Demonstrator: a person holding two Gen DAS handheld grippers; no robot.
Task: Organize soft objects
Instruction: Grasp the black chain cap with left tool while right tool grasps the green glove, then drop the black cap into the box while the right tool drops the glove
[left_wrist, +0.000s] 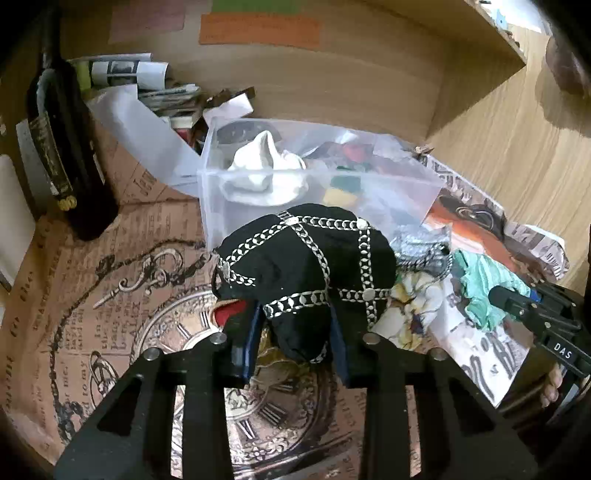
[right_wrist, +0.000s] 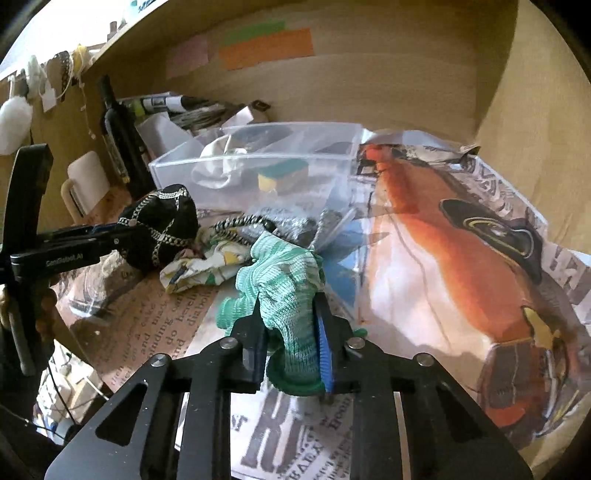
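My left gripper (left_wrist: 295, 332) is shut on a black cloth with a silver chain print (left_wrist: 306, 269), held just in front of the clear plastic bin (left_wrist: 210, 184); it also shows in the right wrist view (right_wrist: 159, 225). My right gripper (right_wrist: 290, 332) is shut on a green knitted glove (right_wrist: 288, 291), also visible in the left wrist view (left_wrist: 484, 284). The bin holds a white cloth (left_wrist: 266, 166) and a yellow-green sponge (right_wrist: 282, 177). A floral cloth (right_wrist: 199, 266) and a grey knitted piece (right_wrist: 288, 225) lie between the grippers.
A dark wine bottle (left_wrist: 62, 147) stands at the left beside a stack of papers (left_wrist: 147, 85). Printed paper covers the table (left_wrist: 110, 295). A wooden back wall (left_wrist: 314, 74) with coloured sticky notes (left_wrist: 258, 29) closes the far side.
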